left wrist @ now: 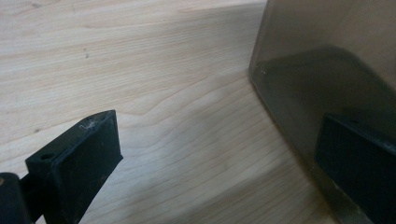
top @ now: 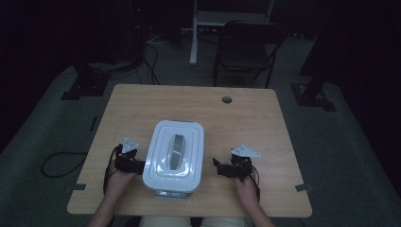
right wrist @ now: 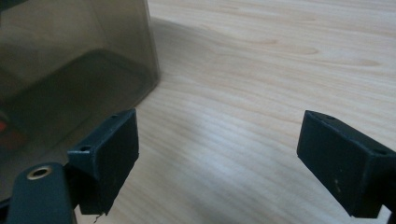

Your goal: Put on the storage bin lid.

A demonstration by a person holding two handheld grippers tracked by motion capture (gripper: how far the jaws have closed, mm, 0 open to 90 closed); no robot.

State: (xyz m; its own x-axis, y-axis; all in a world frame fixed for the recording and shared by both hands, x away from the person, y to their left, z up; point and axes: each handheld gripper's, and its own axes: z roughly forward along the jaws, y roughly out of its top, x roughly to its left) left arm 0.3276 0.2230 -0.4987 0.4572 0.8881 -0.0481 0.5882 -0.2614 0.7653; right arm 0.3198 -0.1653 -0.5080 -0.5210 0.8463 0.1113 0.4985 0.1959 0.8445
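a: pale wood was the table (top: 142, 101), and near its front edge, about midway across, sat the storage box (top: 174, 156), white lid on, grey handle along the top.

b: and the walls?

a: smoky and see-through in both gripper views (left wrist: 322, 60), though dim; i could not tell what lay inside.

b: where was the left gripper (top: 140, 165)?

a: hard against the box's left side, jaws spread wide, one over bare table, the other by the wall, maybe touching it.

b: the right gripper (top: 216, 166)?

a: just off the box's right side, jaws parted too, gripping nothing.
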